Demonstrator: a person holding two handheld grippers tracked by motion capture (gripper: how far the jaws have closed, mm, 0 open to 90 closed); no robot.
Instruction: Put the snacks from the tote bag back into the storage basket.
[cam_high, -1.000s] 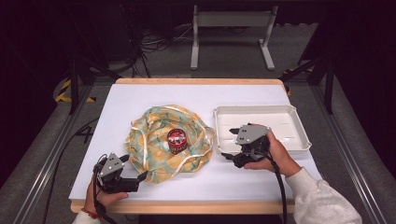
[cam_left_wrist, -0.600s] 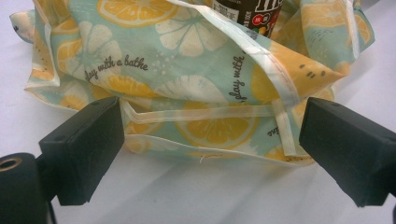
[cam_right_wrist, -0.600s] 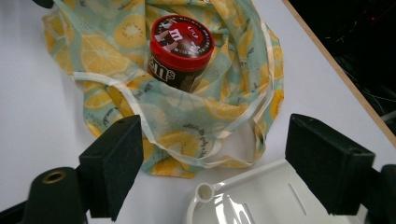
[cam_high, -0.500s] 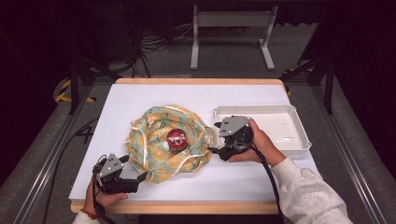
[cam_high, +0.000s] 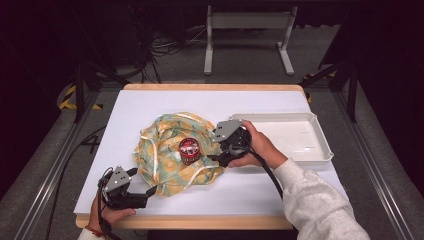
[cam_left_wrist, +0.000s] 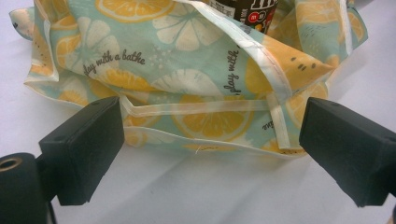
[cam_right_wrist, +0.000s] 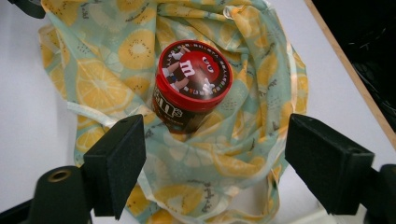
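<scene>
The right gripper (cam_right_wrist: 212, 158) fingers, just closing yet still apart with nothing pinched, frame the red candy tub (cam_right_wrist: 192, 84) on the lemon-print cloth (cam_right_wrist: 233, 154), while the left gripper (cam_left_wrist: 210, 149) fingers gape at the cloth's hem.

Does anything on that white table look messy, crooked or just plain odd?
The crumpled lemon-print cloth bag lies rumpled and spread open in the middle of the white table, not flat. A red-lidded round candy tub sits in its folds and appears to tilt in the right gripper view. The white plastic tray beside it looks straight and undamaged.
</scene>
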